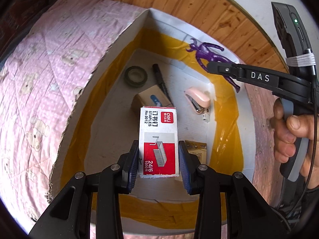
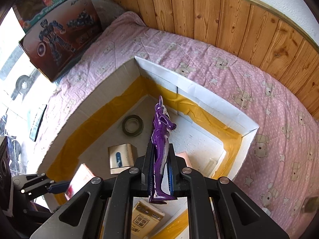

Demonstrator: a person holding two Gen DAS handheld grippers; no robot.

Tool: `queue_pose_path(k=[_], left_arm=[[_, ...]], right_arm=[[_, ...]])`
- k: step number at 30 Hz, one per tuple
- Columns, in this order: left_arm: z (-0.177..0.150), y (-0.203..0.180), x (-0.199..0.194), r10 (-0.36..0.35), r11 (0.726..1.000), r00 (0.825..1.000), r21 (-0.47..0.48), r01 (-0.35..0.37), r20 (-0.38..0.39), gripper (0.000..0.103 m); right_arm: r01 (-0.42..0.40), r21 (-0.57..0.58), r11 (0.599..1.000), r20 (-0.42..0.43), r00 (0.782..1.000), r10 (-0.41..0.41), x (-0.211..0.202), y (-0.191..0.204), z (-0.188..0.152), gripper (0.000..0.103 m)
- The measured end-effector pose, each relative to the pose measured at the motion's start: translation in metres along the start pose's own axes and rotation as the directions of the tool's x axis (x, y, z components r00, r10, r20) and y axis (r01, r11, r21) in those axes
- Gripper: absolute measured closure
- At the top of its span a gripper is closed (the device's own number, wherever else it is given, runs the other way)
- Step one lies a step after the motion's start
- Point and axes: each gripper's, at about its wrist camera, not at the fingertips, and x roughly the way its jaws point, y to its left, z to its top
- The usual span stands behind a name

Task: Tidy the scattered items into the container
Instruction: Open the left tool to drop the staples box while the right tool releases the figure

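Gripped by left gripper (image 1: 158,159): staple box (image 1: 158,139), light, stiff card, jaws on its long sides, above cardboard box (image 1: 111,63). Right gripper (image 2: 159,171) at two o'clock, clenched on slippery plastic figure (image 2: 160,139).

A red-and-white staples box (image 1: 159,141), a glossy purple figure (image 2: 160,151), a pale pink stapler (image 1: 198,100), a dark green tape roll (image 1: 136,76). The white carton (image 2: 209,95) carries yellow tape; the quilt (image 2: 269,119) is pink with bears and stars.
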Motion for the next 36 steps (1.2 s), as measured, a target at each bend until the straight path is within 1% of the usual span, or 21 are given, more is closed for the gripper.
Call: queue_pose_path(k=[4, 13, 19, 21, 22, 25, 26, 31, 36], left_arm=[[0.0, 0.004, 0.004, 0.019, 1.0, 1.0, -0.023, -0.02, -0.015, 0.064], [-0.003, 0.004, 0.008, 0.074, 0.997, 0.997, -0.026, -0.075, -0.027, 0.064], [-0.002, 0.007, 0.01, 0.083, 0.995, 0.996, -0.042, -0.085, -0.036, 0.063], [-0.002, 0.006, 0.01, 0.079, 0.996, 0.996, -0.042, -0.081, -0.039, 0.06], [0.0, 0.006, 0.011, 0.077, 0.996, 0.996, -0.041, -0.078, -0.039, 0.059], [0.002, 0.006, 0.009, 0.067, 0.997, 0.997, -0.04, -0.068, -0.034, 0.056], [0.003, 0.006, 0.009, 0.065, 0.997, 0.997, -0.041, -0.067, -0.031, 0.055], [0.005, 0.002, 0.006, 0.062, 0.998, 0.998, -0.029, -0.062, -0.01, 0.054], [0.005, -0.009, 0.001, 0.053, 0.999, 0.998, 0.005, -0.053, 0.027, 0.054]], right_arm=[[0.022, 0.0, 1.0, -0.032, 0.999, -0.022, 0.011, -0.003, 0.006, 0.091], [0.067, -0.021, 0.998, -0.087, 0.994, -0.069, 0.031, -0.005, 0.016, 0.091], [0.097, -0.026, 0.995, -0.113, 0.989, -0.099, 0.042, -0.008, 0.018, 0.09], [0.106, -0.024, 0.994, -0.115, 0.987, -0.108, 0.043, -0.009, 0.018, 0.089], [0.112, -0.02, 0.993, -0.115, 0.987, -0.114, 0.044, -0.01, 0.019, 0.086], [0.129, -0.005, 0.992, -0.103, 0.986, -0.129, 0.042, -0.014, 0.02, 0.071], [0.133, -0.003, 0.991, -0.097, 0.986, -0.133, 0.041, -0.015, 0.02, 0.07], [0.122, 0.022, 0.992, -0.085, 0.989, -0.12, 0.032, -0.018, 0.02, 0.07], [0.076, 0.067, 0.995, -0.078, 0.994, -0.071, 0.021, -0.018, 0.014, 0.068]])
